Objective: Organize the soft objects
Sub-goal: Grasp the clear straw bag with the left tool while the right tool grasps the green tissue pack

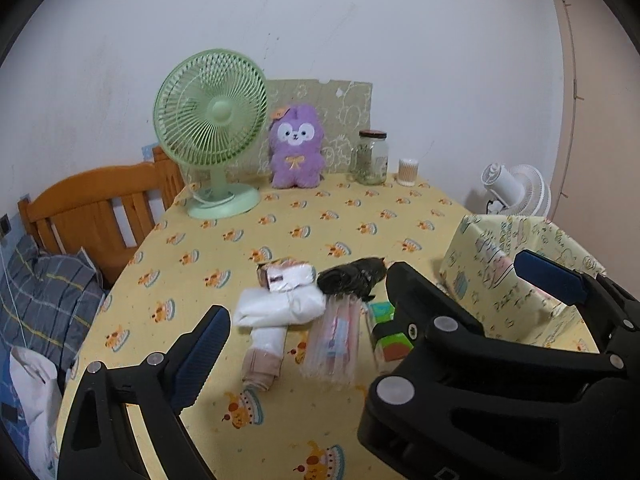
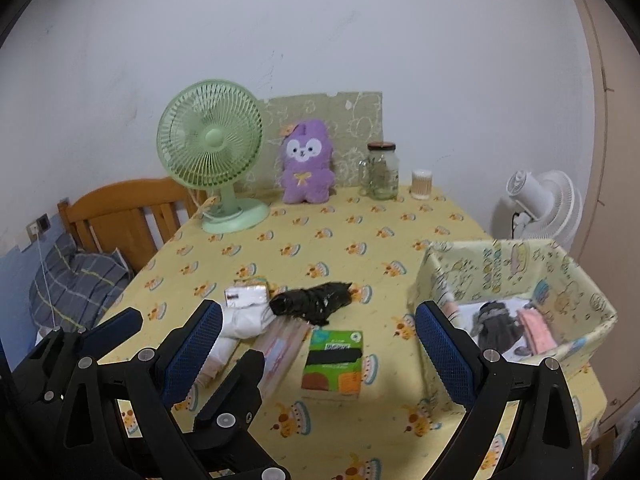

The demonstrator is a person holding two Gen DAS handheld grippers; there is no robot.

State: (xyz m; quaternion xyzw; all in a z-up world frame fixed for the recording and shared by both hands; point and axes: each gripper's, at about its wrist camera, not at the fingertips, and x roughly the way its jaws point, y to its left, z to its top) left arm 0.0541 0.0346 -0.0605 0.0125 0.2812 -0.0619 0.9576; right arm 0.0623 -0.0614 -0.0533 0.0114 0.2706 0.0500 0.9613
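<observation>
A cluster of soft items lies mid-table: a black wrapped bundle [image 1: 354, 278] [image 2: 314, 300], white rolled cloth [image 1: 276, 308] [image 2: 240, 320], a small white packet [image 1: 286, 276] [image 2: 246, 295], a clear striped packet [image 1: 334, 344] [image 2: 280, 344] and a green tissue pack [image 1: 386, 332] [image 2: 334, 362]. A patterned fabric basket [image 2: 516, 264] [image 1: 492, 248] at the right holds dark and pink cloths [image 2: 508, 324]. My left gripper [image 1: 372, 312] is open and empty above the cluster. My right gripper [image 2: 320, 344] is open and empty over the tissue pack.
A green fan [image 1: 210, 128], a purple plush toy [image 1: 296, 148], a glass jar [image 1: 370, 158] and a cotton-swab tub [image 1: 408, 172] stand along the far table edge. A wooden bed with a pillow [image 1: 44, 296] is at left. A white fan [image 2: 540, 208] stands behind the basket.
</observation>
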